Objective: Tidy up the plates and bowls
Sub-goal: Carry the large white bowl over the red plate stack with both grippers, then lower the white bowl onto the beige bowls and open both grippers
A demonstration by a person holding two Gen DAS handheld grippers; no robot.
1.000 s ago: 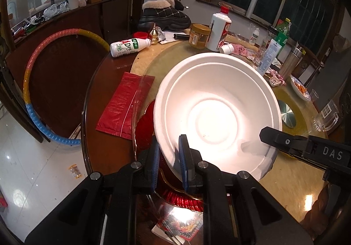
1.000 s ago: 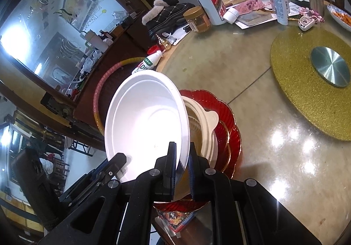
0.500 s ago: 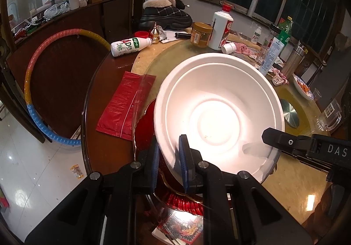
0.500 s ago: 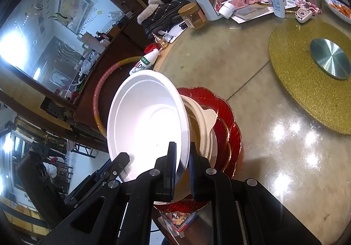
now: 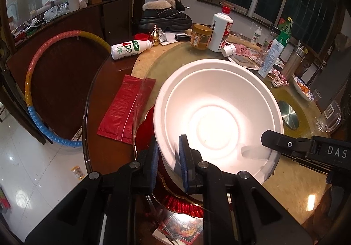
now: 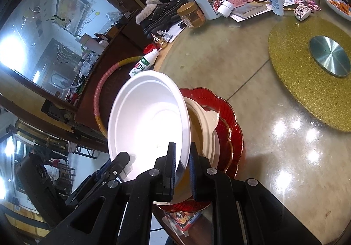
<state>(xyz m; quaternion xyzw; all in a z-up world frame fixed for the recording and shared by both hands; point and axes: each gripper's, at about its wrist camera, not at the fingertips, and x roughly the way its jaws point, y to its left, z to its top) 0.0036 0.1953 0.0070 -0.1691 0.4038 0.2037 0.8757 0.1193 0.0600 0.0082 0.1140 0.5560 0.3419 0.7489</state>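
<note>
bowl's barely shifted since a second ago; left gripper and right gripper both clamped on the white bowl rim, steadying it tilted over the red plate.

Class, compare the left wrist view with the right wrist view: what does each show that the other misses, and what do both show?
Only the left wrist view shows the flat red foil packet on the dark table edge.

Only the right wrist view shows the cream handled bowl under the white one, and the round glittery gold mat.

Both show the large white foam bowl, its rim clamped by the left claw and the right claw, over the scalloped red plate.
</note>
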